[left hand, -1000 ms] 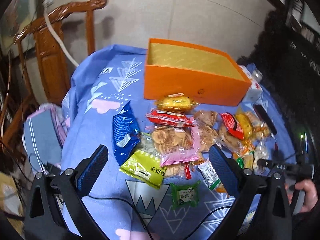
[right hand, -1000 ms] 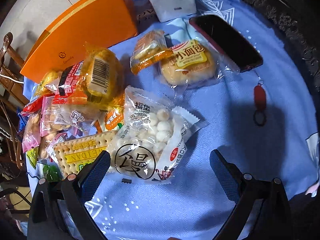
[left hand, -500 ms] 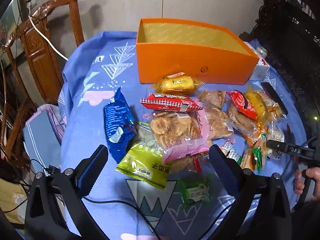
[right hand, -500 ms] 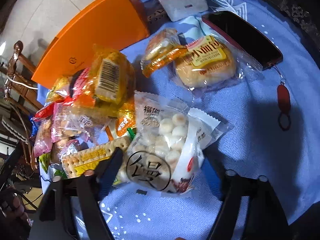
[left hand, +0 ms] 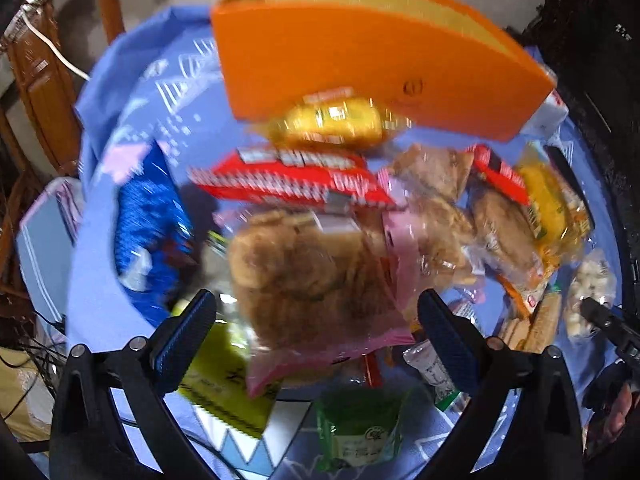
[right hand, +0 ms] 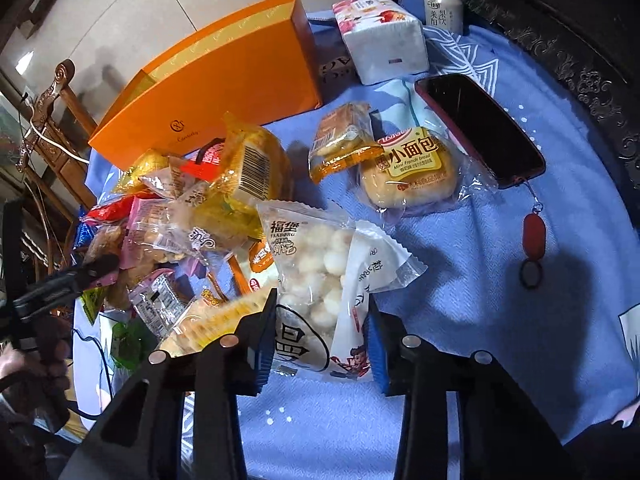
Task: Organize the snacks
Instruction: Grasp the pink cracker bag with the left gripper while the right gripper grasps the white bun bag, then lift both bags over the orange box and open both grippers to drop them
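Note:
A heap of wrapped snacks lies on the blue cloth (right hand: 460, 280) in front of an open orange box (left hand: 380, 60) (right hand: 224, 92). My left gripper (left hand: 316, 308) is open and hangs low over a pink-edged bag of brown cookies (left hand: 304, 280); this view is blurred. My right gripper (right hand: 321, 304) is closing its jaws on a clear bag of white puffed balls (right hand: 316, 264). The bag's lower end sits between the blue pads (right hand: 264, 336), and both pads touch its sides.
A dark phone (right hand: 480, 128) with a red charm, a tissue pack (right hand: 384, 40) and a can (right hand: 442, 6) sit at the far right. A wrapped small bread (right hand: 412, 172) lies beside the phone. A wooden chair (left hand: 40, 60) stands left of the table.
My left gripper has dropped and moved forward over the pile, still open. The right jaws have narrowed from wide apart onto the bag of white balls.

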Demonstrator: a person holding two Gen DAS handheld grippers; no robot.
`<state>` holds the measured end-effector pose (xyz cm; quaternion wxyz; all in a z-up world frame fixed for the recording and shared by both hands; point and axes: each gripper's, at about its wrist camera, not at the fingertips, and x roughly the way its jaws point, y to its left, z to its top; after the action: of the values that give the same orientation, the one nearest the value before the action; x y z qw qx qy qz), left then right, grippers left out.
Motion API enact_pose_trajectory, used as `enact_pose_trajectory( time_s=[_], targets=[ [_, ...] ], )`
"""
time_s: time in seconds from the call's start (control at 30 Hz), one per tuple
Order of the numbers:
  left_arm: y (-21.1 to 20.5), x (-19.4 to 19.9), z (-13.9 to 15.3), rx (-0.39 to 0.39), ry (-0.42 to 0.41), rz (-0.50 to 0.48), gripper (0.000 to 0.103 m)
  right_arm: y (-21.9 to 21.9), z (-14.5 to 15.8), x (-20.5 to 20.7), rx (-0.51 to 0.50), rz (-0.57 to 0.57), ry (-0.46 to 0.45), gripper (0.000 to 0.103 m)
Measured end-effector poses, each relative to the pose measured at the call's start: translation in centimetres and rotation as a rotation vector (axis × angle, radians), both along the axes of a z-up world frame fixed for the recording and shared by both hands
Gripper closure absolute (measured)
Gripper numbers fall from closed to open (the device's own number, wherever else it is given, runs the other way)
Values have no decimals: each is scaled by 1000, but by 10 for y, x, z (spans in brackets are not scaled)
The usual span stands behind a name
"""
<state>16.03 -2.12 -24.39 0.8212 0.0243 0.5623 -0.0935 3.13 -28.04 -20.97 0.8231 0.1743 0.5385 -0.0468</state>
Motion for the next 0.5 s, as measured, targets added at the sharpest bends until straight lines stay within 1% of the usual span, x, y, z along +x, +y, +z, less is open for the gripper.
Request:
enact_pose_trajectory(
  time_s=[0.1,0.13,0.17,0.23,0.37,0.5],
  targets=[
    [-5,-3,-2,25,-37,-35,5,-1,3,-2,-2,4,-6,64],
    [-4,-4,-1,25,-52,-44,11,-2,4,-3,0,6,-10,64],
    [-4,-5,0,27,-65,-48,21,-1,6,-3,2,9,-17,64],
    [-3,-5,2,11,-75,-59,30,1,10,-2,-2,19,-27,64],
    [0,-8,6,-15,-86,-78,44,6,20,2,-8,34,-48,64],
    [2,-18,13,-66,-87,-101,49,11,34,4,-7,52,-82,64]
  ],
)
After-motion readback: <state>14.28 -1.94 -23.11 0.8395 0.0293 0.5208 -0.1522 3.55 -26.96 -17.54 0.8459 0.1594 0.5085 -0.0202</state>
